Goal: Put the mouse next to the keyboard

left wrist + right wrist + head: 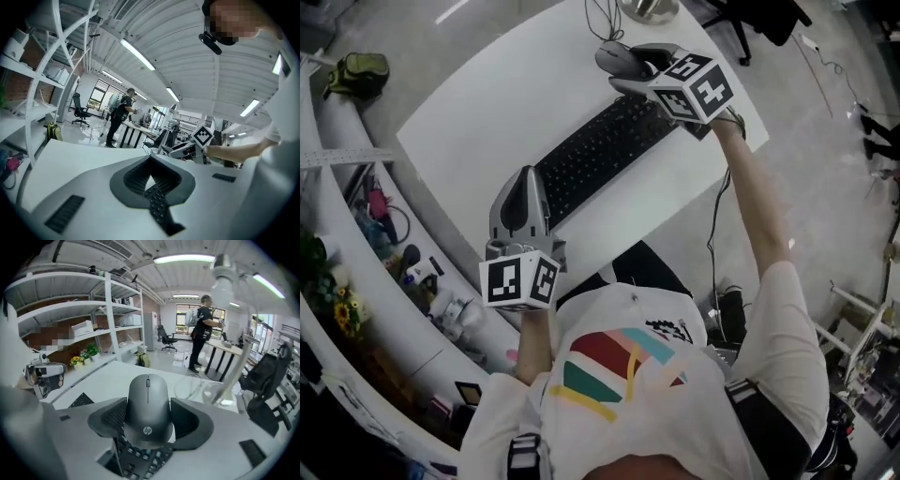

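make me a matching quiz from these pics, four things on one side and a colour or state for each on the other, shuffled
Things:
1. mouse
2. keyboard
3. left gripper
4. table

Colour or state:
a. white
b. jaws together, holding nothing
c. gripped between the jaws of the right gripper
d. black, lying flat on the table

Pairs: 1-c, 2-d, 3-b, 4-a
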A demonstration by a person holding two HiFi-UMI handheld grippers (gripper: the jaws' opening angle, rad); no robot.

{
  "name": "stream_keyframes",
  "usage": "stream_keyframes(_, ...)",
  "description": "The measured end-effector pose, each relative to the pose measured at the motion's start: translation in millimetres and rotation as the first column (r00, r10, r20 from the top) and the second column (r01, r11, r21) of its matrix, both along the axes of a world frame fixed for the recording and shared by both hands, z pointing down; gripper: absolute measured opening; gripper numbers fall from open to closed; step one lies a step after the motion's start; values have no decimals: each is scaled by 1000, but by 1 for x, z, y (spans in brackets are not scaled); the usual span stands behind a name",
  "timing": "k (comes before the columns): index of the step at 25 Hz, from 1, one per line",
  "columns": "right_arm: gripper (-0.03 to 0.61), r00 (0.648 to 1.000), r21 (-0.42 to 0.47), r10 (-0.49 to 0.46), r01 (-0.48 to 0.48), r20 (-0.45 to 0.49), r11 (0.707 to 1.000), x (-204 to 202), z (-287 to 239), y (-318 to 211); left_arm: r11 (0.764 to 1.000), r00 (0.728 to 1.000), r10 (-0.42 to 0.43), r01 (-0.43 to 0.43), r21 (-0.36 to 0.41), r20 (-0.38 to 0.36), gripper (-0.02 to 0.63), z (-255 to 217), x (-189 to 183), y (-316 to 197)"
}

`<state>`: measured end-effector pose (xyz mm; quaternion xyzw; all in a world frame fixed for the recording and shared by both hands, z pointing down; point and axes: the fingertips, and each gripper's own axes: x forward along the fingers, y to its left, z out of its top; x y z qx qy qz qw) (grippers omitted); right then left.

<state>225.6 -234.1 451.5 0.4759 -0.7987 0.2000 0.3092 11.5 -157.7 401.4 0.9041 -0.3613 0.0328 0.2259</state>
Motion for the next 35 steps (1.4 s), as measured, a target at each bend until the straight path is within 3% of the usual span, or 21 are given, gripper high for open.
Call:
stream_keyframes(8, 285, 978, -28, 204, -206, -48, 978, 145, 8, 64, 995, 995, 101, -101, -5, 23, 44, -5, 86, 21)
stream_keyframes(16, 285, 949, -108, 315, -316, -26, 942, 229, 54, 87, 995, 995, 96, -96, -24, 37, 44, 3, 153, 16)
stream_keyframes(20, 285, 933, -143, 359, -357, -17, 923, 247, 78, 94, 997, 994, 80, -80, -3, 72, 44, 5, 169, 12)
stream_keyframes(28, 285, 933, -188, 360, -359, -32, 914, 247, 107, 97, 999, 994, 28, -26, -19, 109, 44, 15, 159, 8)
stream_keyframes(35, 285, 947, -201, 315, -320, -60, 926, 243, 117, 99, 1000, 995, 23, -21, -23, 102, 44, 16, 158, 9)
